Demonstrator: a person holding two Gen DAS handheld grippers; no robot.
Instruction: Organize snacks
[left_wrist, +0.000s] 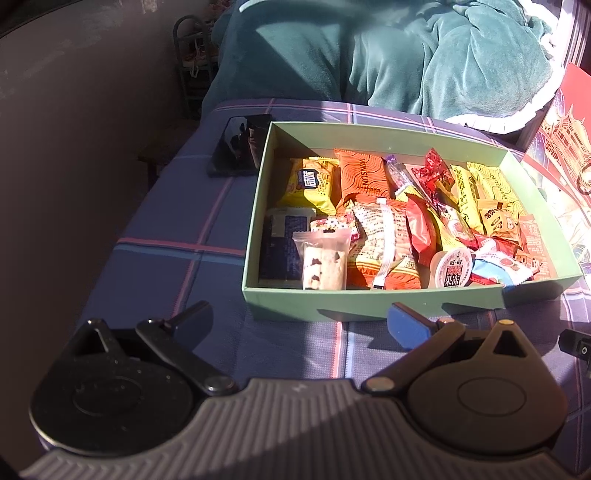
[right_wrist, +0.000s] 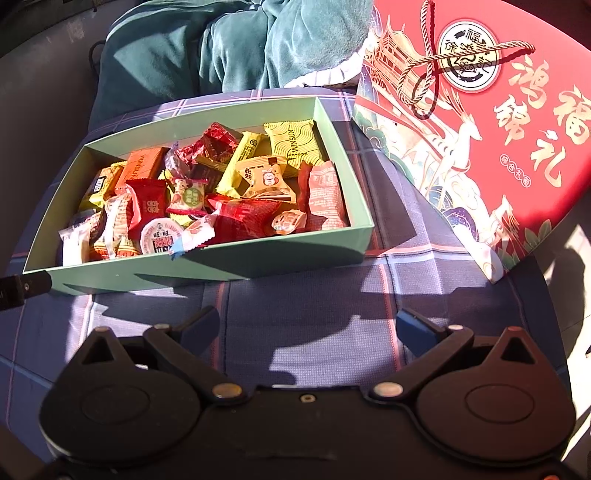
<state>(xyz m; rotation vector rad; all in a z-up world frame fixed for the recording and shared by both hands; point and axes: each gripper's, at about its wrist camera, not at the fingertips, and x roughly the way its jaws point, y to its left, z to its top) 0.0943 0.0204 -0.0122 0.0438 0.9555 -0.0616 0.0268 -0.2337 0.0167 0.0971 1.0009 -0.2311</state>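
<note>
A pale green open box (left_wrist: 369, 301) sits on a plaid blue cloth and holds many wrapped snacks: a yellow pack (left_wrist: 310, 181), an orange pack (left_wrist: 364, 175), a clear-wrapped nougat bar (left_wrist: 325, 260) and a jelly cup (left_wrist: 452, 267). The same box (right_wrist: 207, 267) shows in the right wrist view, with a yellow pack (right_wrist: 295, 142) and the jelly cup (right_wrist: 160, 236). My left gripper (left_wrist: 299, 323) is open and empty, just in front of the box's near wall. My right gripper (right_wrist: 310, 328) is open and empty, in front of the box's near right corner.
A red decorated box lid (right_wrist: 498, 129) lies to the right of the green box. A black phone (left_wrist: 240, 146) lies at the box's far left corner. A teal blanket (left_wrist: 424, 55) is heaped behind. The cloth's left edge (left_wrist: 147, 206) drops off to the floor.
</note>
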